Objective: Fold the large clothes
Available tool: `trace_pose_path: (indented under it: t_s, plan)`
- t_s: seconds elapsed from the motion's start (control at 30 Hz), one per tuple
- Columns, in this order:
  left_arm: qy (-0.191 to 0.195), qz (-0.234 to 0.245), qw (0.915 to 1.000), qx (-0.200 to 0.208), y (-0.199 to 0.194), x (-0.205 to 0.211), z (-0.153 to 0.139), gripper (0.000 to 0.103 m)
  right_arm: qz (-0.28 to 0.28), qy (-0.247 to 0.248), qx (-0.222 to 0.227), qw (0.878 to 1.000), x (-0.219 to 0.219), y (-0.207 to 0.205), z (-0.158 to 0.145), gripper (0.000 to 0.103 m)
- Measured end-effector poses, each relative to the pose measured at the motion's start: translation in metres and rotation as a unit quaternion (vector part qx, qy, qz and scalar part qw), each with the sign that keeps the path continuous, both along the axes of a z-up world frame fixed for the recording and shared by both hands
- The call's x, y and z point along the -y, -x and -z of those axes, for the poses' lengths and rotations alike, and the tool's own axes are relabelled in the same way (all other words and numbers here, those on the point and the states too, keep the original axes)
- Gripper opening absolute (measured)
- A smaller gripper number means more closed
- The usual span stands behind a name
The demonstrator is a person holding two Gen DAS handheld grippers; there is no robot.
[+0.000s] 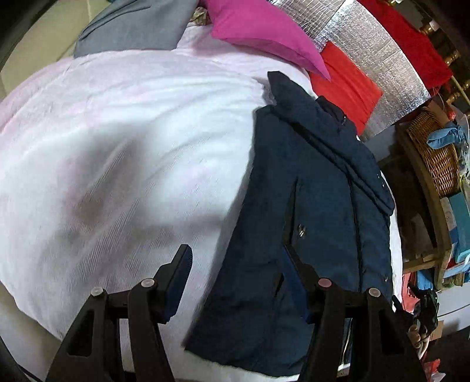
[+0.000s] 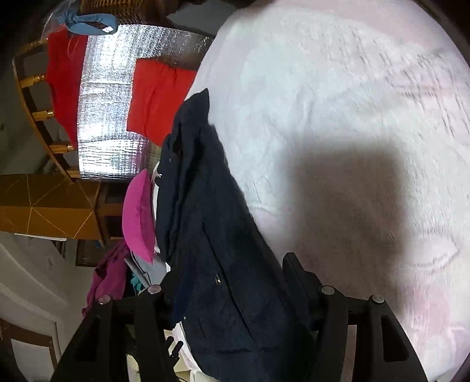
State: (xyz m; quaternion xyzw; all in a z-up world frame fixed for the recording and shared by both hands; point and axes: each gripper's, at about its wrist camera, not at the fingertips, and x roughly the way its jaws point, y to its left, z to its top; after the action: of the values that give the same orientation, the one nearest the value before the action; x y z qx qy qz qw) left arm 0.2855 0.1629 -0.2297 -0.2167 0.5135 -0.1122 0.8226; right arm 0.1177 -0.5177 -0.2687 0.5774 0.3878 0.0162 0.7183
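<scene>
bed: white cover (image 1: 132, 123) | pillows: magenta (image 1: 264, 32), grey (image 1: 132, 26) | silver foil panel (image 1: 376, 58) | wicker basket (image 1: 437, 158)

Navy jacket (image 1: 317, 205) hem cut off by the bottom edge, both views. Its far side hidden behind right tool (image 2: 235, 282). White bedspread (image 1: 132, 147) beside jacket motion-blurred.

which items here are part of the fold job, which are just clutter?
Job:
- navy jacket, lying on the white bedspread
- left claw, jaws apart, nothing pinched
- right claw, jacket between the jaws; grip unclear

Lying about:
- magenta pillow
- grey pillow
- red cloth
- silver foil sheet
- wicker basket
</scene>
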Motion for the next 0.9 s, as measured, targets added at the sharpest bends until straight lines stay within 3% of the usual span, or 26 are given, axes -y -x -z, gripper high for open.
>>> trace_pose_path:
  t_s: [0.2,0.33,0.6,0.63,0.73,0.77,0.83,0.87,0.9]
  plan:
    - [0.010,0.004,0.9999,0.009,0.013,-0.011,0.006,0.062,-0.002,0.012,-0.015,1.000,-0.006,0.004,0.004,0.063]
    - [0.035,0.024,0.9988,-0.023,0.016,-0.012,0.019,0.062,-0.010,0.008,-0.028,1.000,-0.007,0.004,0.014,0.064]
    - [0.068,0.077,0.9930,-0.058,0.022,0.006,0.035,0.061,-0.032,0.004,-0.015,0.999,-0.020,0.002,0.016,0.064]
    - [0.064,0.080,0.9932,-0.054,0.023,0.009,0.034,0.060,-0.041,0.001,-0.016,0.999,-0.024,0.000,0.017,0.064]
    - [0.060,0.093,0.9926,-0.049,0.025,0.015,0.033,0.042,-0.074,0.015,-0.014,0.997,-0.041,-0.004,0.015,0.063]
    - [0.061,0.094,0.9925,-0.049,0.025,0.017,0.034,0.041,-0.087,0.022,-0.011,0.996,-0.047,-0.006,0.013,0.062]
    - [0.063,0.095,0.9924,-0.047,0.025,0.016,0.033,0.041,-0.109,0.047,-0.004,0.993,-0.060,-0.008,0.007,0.051]
    - [0.064,0.094,0.9925,-0.047,0.025,0.016,0.033,0.042,-0.124,0.051,0.002,0.991,-0.067,-0.008,0.004,0.040]
    - [0.062,0.090,0.9928,-0.050,0.024,0.014,0.033,0.043,-0.142,0.047,0.011,0.989,-0.075,-0.009,0.002,0.039]
